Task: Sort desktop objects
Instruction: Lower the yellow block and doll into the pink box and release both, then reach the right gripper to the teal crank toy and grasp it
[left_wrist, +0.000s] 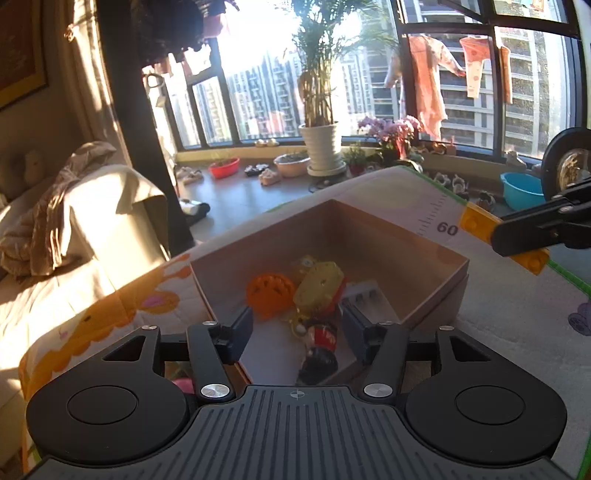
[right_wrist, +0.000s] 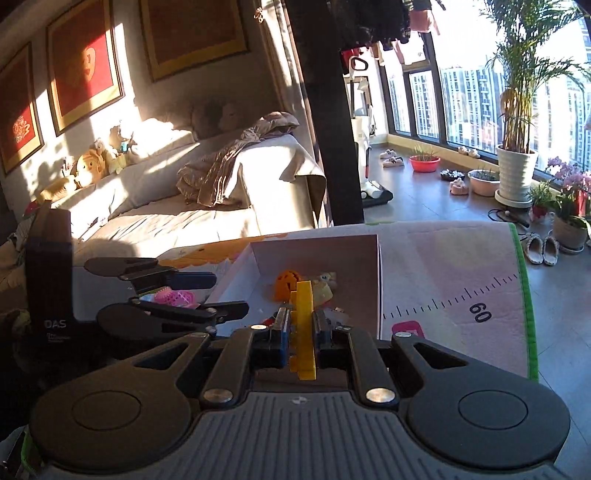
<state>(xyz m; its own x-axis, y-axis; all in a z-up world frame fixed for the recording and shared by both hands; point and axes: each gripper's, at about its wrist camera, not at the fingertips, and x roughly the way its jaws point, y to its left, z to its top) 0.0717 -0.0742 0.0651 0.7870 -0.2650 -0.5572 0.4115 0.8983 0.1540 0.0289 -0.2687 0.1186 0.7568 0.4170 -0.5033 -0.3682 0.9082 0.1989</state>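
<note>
An open cardboard box (left_wrist: 436, 243) stands on a play mat and holds an orange ball (left_wrist: 269, 293), a yellow toy (left_wrist: 319, 288), a red and black figure (left_wrist: 321, 347) and a white piece (left_wrist: 365, 295). My left gripper (left_wrist: 297, 328) is open and empty, hovering over the box's near side. My right gripper (right_wrist: 299, 328) is shut on a flat yellow building brick (right_wrist: 303, 332), held on edge just short of the box (right_wrist: 354, 258). The brick (left_wrist: 476, 225) and right gripper fingers (left_wrist: 524, 229) also show at the right of the left wrist view.
The play mat (right_wrist: 461, 266) has a ruler print and a green edge. A dark box (right_wrist: 50, 280) and a pink toy (right_wrist: 173, 297) lie left of the cardboard box. A sofa (right_wrist: 166, 206), plant pots (left_wrist: 321, 147) and basins lie beyond.
</note>
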